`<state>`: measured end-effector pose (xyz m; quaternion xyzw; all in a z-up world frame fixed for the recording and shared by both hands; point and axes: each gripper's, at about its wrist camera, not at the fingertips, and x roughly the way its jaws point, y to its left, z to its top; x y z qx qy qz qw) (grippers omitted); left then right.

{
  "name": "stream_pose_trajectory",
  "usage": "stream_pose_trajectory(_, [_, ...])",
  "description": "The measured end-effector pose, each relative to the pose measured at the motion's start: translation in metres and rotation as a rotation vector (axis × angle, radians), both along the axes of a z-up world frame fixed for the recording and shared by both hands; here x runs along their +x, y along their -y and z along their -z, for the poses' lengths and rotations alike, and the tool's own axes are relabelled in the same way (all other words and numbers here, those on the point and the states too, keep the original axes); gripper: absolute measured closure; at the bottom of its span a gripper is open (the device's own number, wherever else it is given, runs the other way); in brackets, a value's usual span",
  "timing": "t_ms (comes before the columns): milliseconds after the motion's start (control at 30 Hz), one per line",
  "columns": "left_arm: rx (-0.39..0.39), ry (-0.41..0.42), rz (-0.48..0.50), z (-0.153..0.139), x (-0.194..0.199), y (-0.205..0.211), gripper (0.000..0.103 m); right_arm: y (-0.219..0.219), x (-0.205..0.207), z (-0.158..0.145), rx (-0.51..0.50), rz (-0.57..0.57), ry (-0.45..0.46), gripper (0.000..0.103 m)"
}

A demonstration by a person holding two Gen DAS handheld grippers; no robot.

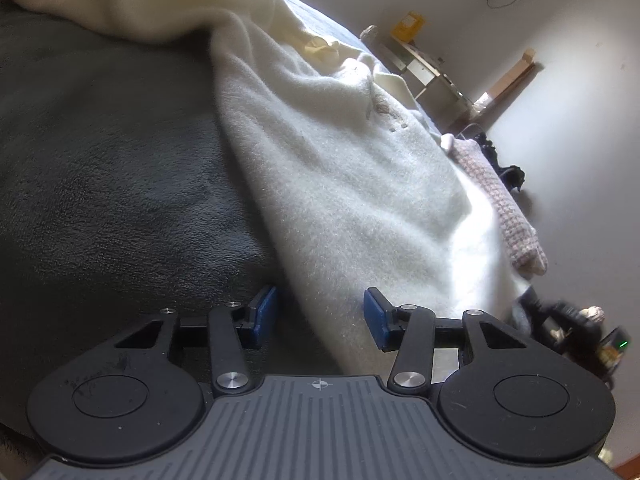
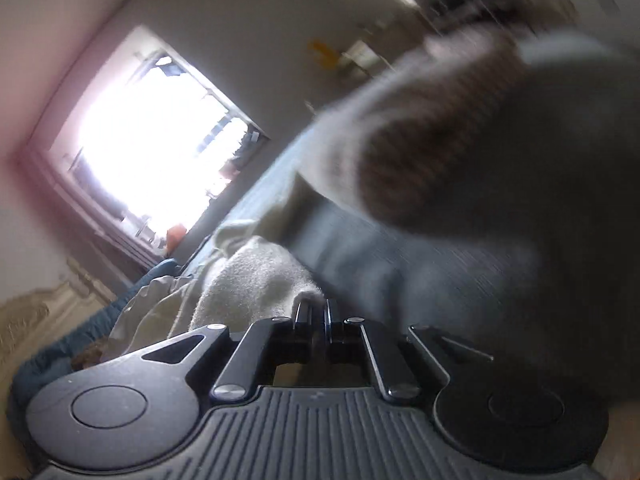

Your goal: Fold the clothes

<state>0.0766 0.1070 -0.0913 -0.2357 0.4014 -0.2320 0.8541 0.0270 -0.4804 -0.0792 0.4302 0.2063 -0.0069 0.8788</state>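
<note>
A fluffy white garment lies spread across a dark grey fleece blanket on the bed. My left gripper stands open, its blue pads straddling the garment's near edge. In the right wrist view my right gripper is shut on a corner of the white garment, which bunches to its left. A pink-and-white knitted garment lies along the bed's right edge; it looms blurred and close in the right wrist view as the knitted garment.
A pale yellow cloth lies farther up the bed. A wooden shelf unit stands against the white wall. A bright window and a teal cloth show in the right wrist view. Dark gear sits on the floor.
</note>
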Motion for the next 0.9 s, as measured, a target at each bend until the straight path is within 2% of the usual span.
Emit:
stream_pose_trajectory(67, [-0.008, -0.007, 0.001, -0.001, 0.0, -0.001, 0.055, 0.008, -0.016, 0.01, 0.003, 0.024, -0.014, 0.098])
stream_pose_trajectory(167, [-0.038, -0.021, -0.003, -0.001, 0.0, -0.002, 0.052, 0.016, -0.034, 0.001, -0.038, 0.049, 0.023, 0.097])
stream_pose_trajectory(300, [-0.092, -0.048, -0.014, 0.002, 0.002, -0.003, 0.052, 0.004, -0.027, -0.022, -0.14, -0.018, 0.055, 0.093])
stream_pose_trajectory(367, [-0.121, -0.061, -0.007, 0.003, 0.001, -0.001, 0.052, -0.004, -0.021, -0.034, -0.2, -0.06, 0.07, 0.081])
stream_pose_trajectory(400, [-0.134, -0.068, 0.005, 0.004, 0.0, 0.001, 0.052, -0.008, -0.018, -0.04, -0.23, -0.081, 0.078, 0.07])
stream_pose_trajectory(433, [-0.141, -0.075, 0.016, 0.005, 0.0, 0.003, 0.052, -0.011, -0.013, -0.045, -0.256, -0.102, 0.081, 0.062])
stream_pose_trajectory(567, [-0.13, -0.109, 0.057, 0.012, -0.006, 0.019, 0.052, -0.017, 0.029, -0.052, -0.291, -0.185, 0.076, 0.058])
stream_pose_trajectory(600, [-0.136, -0.113, 0.056, 0.014, -0.007, 0.023, 0.052, -0.018, 0.039, -0.052, -0.293, -0.205, 0.072, 0.053])
stream_pose_trajectory(733, [-0.154, -0.09, 0.011, 0.02, -0.009, 0.038, 0.053, -0.021, 0.085, -0.046, -0.314, -0.267, -0.004, 0.047])
stream_pose_trajectory(800, [-0.156, -0.07, -0.02, 0.019, -0.009, 0.042, 0.067, -0.022, 0.105, -0.036, -0.269, -0.304, -0.081, 0.046])
stream_pose_trajectory(867, [-0.144, -0.026, -0.035, 0.015, -0.009, 0.044, 0.091, -0.027, 0.111, -0.034, -0.247, -0.344, -0.114, 0.05])
stream_pose_trajectory(900, [-0.156, 0.003, -0.041, 0.011, -0.01, 0.043, 0.092, -0.03, 0.112, -0.035, -0.242, -0.363, -0.129, 0.068])
